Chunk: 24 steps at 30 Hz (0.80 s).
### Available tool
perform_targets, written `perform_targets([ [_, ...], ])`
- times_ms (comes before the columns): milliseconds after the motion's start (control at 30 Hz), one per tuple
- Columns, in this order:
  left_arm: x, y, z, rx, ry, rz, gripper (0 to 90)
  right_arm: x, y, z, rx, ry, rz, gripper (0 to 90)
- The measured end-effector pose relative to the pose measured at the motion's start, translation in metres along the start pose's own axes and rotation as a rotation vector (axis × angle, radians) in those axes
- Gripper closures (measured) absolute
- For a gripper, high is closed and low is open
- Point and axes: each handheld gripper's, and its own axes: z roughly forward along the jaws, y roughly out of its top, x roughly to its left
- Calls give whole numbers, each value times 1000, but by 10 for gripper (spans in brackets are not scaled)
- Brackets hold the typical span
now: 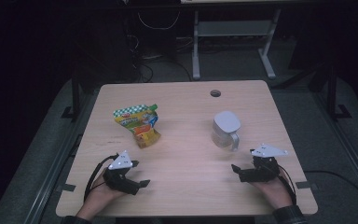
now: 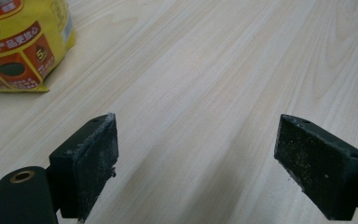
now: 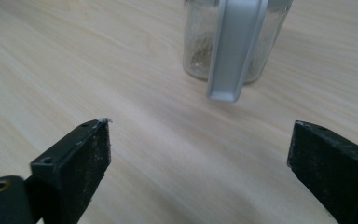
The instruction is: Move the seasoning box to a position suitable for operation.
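Work not begun, by the look of it: nothing gripped. Left claw (image 1: pixel 142 183) spread, empty, near side of the yellow pouch (image 1: pixel 139 123), which lies flat on the bench (image 1: pixel 186 112). Right claw (image 1: pixel 235 169) spread, empty, facing the lidded glass jug (image 1: pixel 225 129), right of the pouch; contents cannot be told.

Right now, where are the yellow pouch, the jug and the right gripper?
yellow pouch (image 1: pixel 139 122), high view, middle of its printed face.
jug (image 1: pixel 225 129), high view, on its white lid.
right gripper (image 3: pixel 198 163), right gripper view, midway between its open jaws.
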Motion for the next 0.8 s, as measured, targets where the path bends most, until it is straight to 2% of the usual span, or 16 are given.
perform_targets([
  [300,-5,0,3,1,-12,-5,131,-6,20,5,-23,7,20,159],
  [500,-4,0,2,3,-11,-4,131,-8,30,7,-43,-1,8,216],
  [667,-4,0,2,-5,-14,-22,131,-12,40,12,-48,-8,29,296],
  [800,-4,0,2,-3,-14,-20,131,-12,45,13,-61,-12,34,343],
])
